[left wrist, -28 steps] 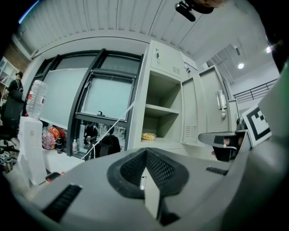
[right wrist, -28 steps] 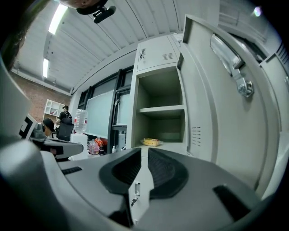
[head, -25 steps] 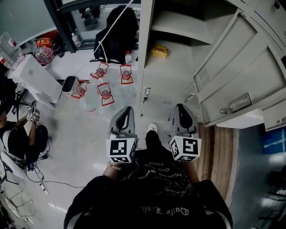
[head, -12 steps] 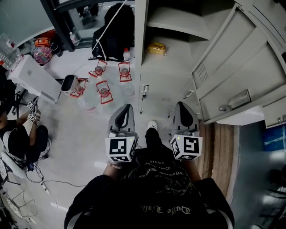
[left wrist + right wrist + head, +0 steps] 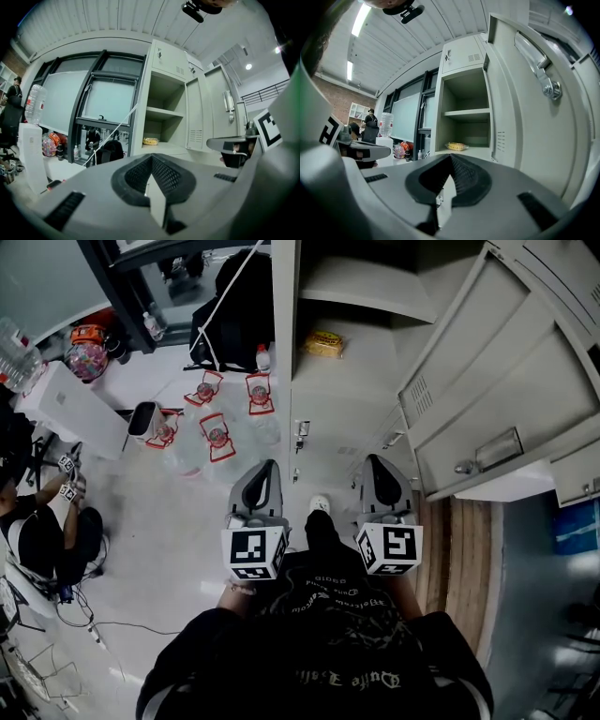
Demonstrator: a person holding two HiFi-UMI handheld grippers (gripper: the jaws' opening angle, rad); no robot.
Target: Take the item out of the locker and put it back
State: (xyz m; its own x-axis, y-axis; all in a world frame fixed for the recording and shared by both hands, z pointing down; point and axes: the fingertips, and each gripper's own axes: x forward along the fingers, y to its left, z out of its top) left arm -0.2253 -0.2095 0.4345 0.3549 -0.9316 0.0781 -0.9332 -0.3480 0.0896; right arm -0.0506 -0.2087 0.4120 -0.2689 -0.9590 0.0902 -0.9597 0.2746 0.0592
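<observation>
Packet (image 5: 324, 343), yellow and flat, lies on the lower shelf of the open locker (image 5: 349, 395), straight ahead of both grippers and well apart from them, roughly on the line between the two. Neither gripper touches it. The left gripper (image 5: 265, 474) is clenched, its two dark pads pressed together with nothing between them, and its own view shows the packet small and far off just above the jaw tips. The right gripper (image 5: 375, 470) is likewise closed tight and empty, held level with the left one and pointing into the same compartment, with the packet a little to the right of its tips in its own view. Each gripper carries a marker cube (image 5: 253, 552) at its rear end, close to the person's chest. The locker door (image 5: 478, 413) stands swung open to the right of the right gripper, its handle facing outward. An upper shelf (image 5: 370, 292) sits above the packet, farther ahead of the grippers. On the pale floor ahead and to the left of the left gripper lie several clear bottles (image 5: 217, 435) with red labels, and beyond them a black bag (image 5: 239, 315) rests near the window frame. Well off to the left of the left gripper a seated person (image 5: 42, 535) in dark clothes is visible beside a white box (image 5: 70, 409).
</observation>
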